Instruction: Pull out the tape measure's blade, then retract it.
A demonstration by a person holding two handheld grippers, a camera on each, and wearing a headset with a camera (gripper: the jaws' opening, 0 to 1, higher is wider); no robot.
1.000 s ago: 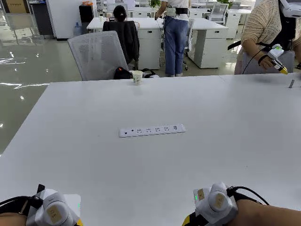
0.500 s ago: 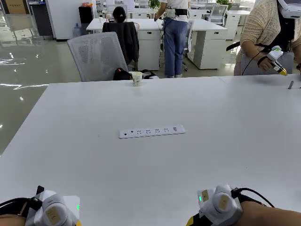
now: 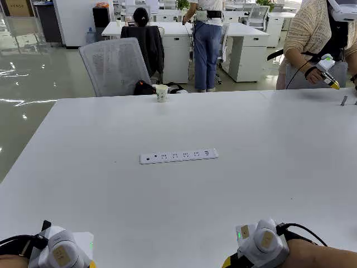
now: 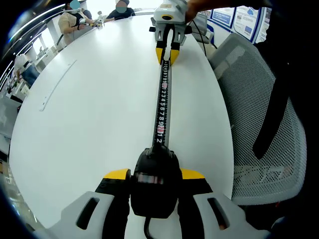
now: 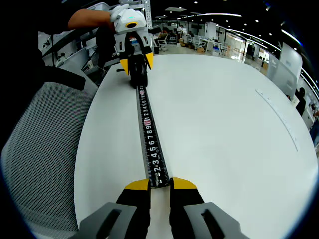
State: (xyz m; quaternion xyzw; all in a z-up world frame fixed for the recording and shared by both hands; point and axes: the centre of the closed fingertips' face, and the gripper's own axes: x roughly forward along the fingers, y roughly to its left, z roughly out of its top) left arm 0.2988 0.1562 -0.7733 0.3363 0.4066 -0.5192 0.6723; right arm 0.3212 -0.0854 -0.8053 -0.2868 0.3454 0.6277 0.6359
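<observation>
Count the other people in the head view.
3: a seated person at the far desk, a standing person beside it, a third person at the table's right corner. More may be hidden.

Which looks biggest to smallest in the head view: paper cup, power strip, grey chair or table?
1. table
2. grey chair
3. power strip
4. paper cup
The grey chair and paper cup sit farther off, so they look shrunken.

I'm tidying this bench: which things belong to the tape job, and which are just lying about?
In use: tape measure case in left gripper; blade in right gripper.
Lying about: power strip, paper cup.
</observation>
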